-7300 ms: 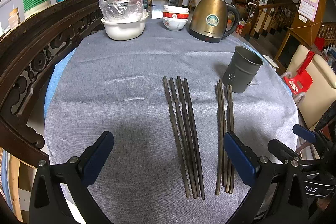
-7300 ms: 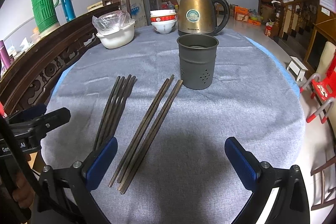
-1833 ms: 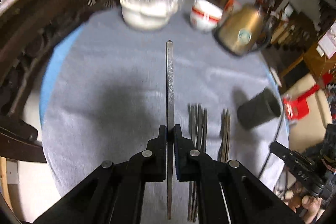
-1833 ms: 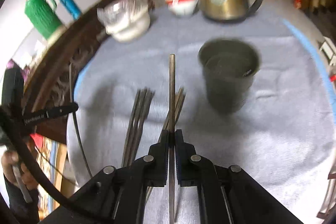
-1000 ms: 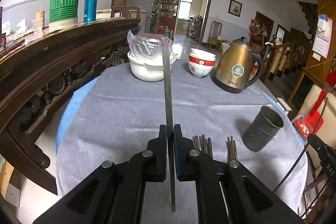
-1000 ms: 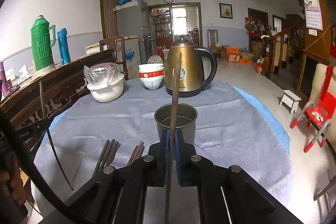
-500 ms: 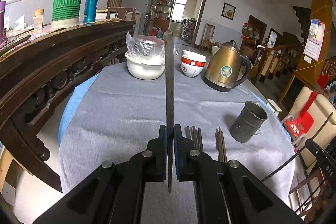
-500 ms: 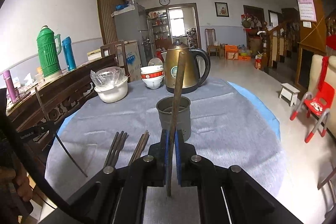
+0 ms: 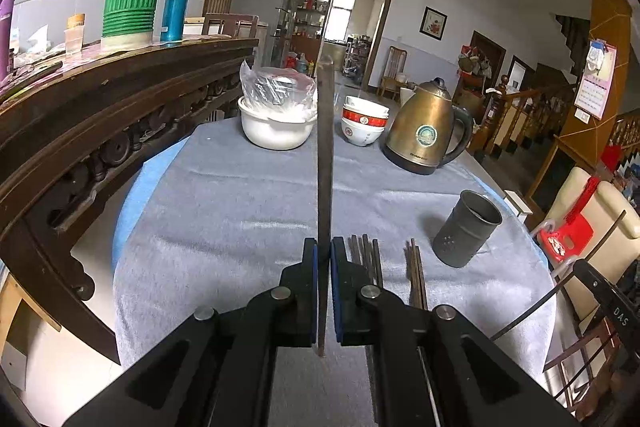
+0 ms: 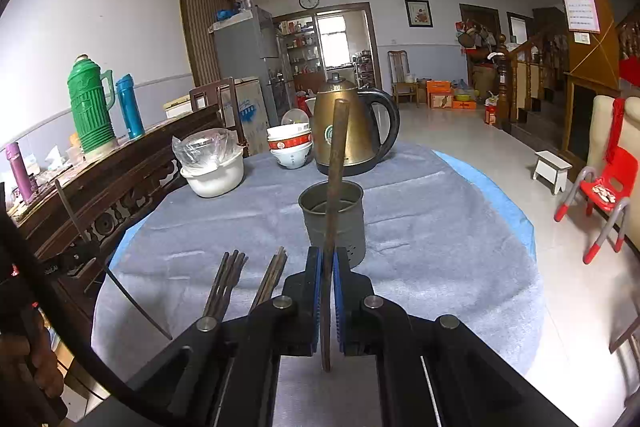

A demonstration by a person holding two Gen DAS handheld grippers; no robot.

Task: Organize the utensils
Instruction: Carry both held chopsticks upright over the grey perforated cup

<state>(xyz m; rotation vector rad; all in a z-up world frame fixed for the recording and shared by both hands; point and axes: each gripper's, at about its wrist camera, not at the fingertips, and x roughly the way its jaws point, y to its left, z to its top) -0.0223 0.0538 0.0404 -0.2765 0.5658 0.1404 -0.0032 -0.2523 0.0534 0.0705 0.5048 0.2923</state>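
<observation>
My left gripper [image 9: 324, 255] is shut on a dark chopstick [image 9: 325, 155] that stands almost upright above the grey tablecloth [image 9: 224, 203]. My right gripper [image 10: 327, 263] is likewise shut on a second dark chopstick [image 10: 335, 171], which rises in front of the grey perforated holder cup [image 10: 340, 223]. In the left wrist view that cup [image 9: 466, 229] stands to the right of my gripper. Two loose bunches of chopsticks lie on the cloth, one bunch [image 9: 366, 255] close to my left fingers and the other bunch [image 9: 416, 275] nearer the cup. The same bunches [image 10: 228, 277] show left of my right gripper.
At the table's far side stand a brass kettle [image 9: 424, 131], stacked red-and-white bowls [image 9: 364, 125] and a white bowl under plastic film [image 9: 276, 115]. A carved dark wooden rail [image 9: 100, 131] with green and blue flasks runs along the left. A red child's chair [image 10: 604, 195] is on the floor at right.
Both grippers have drawn back a little from the table, each keeping its chopstick upright; the cup and kettle look slightly smaller. Since the oldest frames, both open grippers have each taken up a chopstick.
</observation>
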